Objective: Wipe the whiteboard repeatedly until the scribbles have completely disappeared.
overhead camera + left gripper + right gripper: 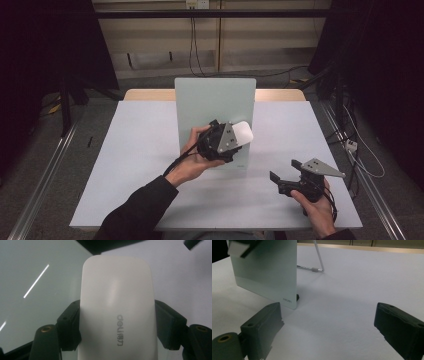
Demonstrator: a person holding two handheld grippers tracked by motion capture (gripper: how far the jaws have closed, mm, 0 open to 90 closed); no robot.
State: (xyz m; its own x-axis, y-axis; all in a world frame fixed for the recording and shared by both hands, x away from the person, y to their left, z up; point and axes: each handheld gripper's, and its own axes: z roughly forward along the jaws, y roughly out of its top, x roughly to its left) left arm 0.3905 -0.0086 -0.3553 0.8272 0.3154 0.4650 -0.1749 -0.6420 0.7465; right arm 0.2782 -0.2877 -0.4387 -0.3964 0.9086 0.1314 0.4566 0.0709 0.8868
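Your left gripper is clamped on the white eraser, one black pad on each long side, and the eraser stands out forward past the jaw tips. It is held right in front of the standing glass board, on the near face of it, above the table. Your right gripper waits low over the table, well apart from the board and to the right of the left gripper, with its jaws wide apart and nothing between them.

I think the step in hand is wiping the board with the eraser. To do it well, keep the flat face of the eraser parallel to the glass, so the whole face touches and not only one edge. Press lightly, because the board stands only on a thin wire stand behind it and a hard push can tip it backward. Move in straight, slow strokes and do not loosen the grip
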